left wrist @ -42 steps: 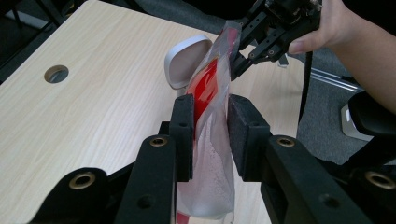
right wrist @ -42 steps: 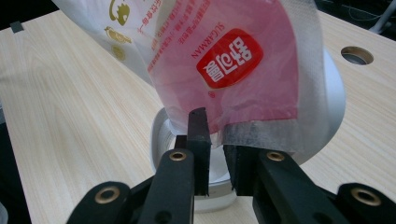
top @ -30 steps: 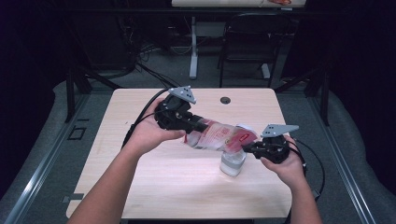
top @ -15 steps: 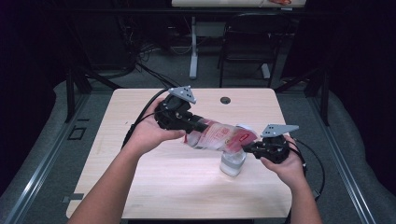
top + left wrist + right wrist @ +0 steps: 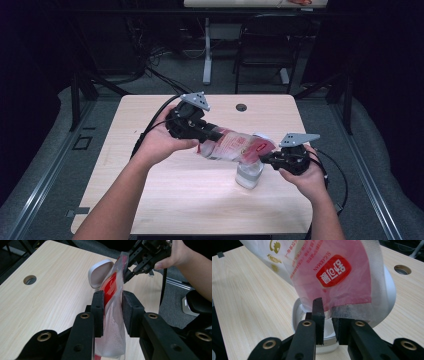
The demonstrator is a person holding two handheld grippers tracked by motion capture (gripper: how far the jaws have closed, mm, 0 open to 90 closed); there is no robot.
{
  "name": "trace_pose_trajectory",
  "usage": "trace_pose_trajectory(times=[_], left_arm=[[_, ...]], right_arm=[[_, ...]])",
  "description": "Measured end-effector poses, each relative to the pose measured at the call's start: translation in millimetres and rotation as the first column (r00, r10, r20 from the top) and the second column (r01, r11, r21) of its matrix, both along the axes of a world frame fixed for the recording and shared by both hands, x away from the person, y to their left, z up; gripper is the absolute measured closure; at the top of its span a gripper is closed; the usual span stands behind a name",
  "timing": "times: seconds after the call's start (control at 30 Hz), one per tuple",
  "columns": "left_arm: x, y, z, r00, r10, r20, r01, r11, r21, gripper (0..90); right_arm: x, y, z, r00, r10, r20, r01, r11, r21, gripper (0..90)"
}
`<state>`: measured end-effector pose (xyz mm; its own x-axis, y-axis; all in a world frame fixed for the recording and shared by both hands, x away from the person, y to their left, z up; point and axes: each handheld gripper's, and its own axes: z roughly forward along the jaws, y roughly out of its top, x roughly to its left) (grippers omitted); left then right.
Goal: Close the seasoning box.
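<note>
Pouch point(image 5: 235, 147) btwn both grippers' jaws, over jar point(image 5: 249, 175).

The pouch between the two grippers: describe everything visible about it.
The pouch is a soft plastic bag, clear at one end and printed red and pink with a red logo and gold lettering. White granules show through its clear part. It hangs in the air, tilted, above the table. The left gripper clamps its clear, filled end; the right gripper pinches a corner of its sealed printed end. That lower end sits over an open white container with a flip lid.
</note>
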<state>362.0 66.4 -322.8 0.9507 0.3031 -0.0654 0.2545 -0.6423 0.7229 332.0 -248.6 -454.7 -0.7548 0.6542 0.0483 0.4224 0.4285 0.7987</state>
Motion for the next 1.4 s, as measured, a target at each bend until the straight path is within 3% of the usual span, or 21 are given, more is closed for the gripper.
trace_pose_trajectory(times=[0.8,1.4], left_arm=[[-1.4,-3.5,1.3,1.0,-0.006,0.005,0.006,1.0,-0.001,73.2],[-4.1,-5.9,6.3,0.9999,-0.012,-0.009,0.012,0.9999,-0.006,73.2]], right_arm=[[1.5,-2.9,-2.2,0.9997,0.01,-0.023,-0.009,0.9992,0.039,79.6],[-3.9,-6.8,5.8,0.9993,0.032,-0.018,-0.032,0.9994,0.009,80.1]])
